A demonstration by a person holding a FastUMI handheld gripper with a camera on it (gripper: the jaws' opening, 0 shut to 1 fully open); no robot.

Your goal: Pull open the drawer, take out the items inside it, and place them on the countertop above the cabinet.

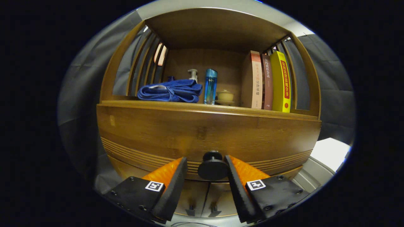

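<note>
Cabinet (208, 132): wooden unit with an open shelf above and slatted sides; largest thing ahead of the fingers.
Drawer (157, 132): closed front panel under the shelf, at 12 o'clock from the fingers. Judged stiff and rigid, likely to slide straight out; its weight depends on contents that are hidden.
Countertop (126, 104): the shelf surface above the drawer, already partly taken up, so the free spot looks to be its front edge.
Books (268, 82): three upright at 1 o'clock from the knob. Spines carry Chinese titles; the yellow one appears to be a law compendium, the rest too small to read surely.
Towel (170, 90): blue, folded, at 11 o'clock from the knob.
Blue bottle (210, 85): upright just right of the towel, a pump bottle (193, 75) behind; no label readable.
Cup (224, 96): small lidded cup on a saucer, between the blue bottle and the books.
Knob (213, 167): dark round pull on the drawer's lower edge; the place to grip. Smooth and hard, may slip unless pinched behind its head.
Gripper (205, 165): jaws released, the knob between the fingers with a gap on the left side; not yet clamped.
Fiducial tags: a square marker on each finger, no words.
</note>
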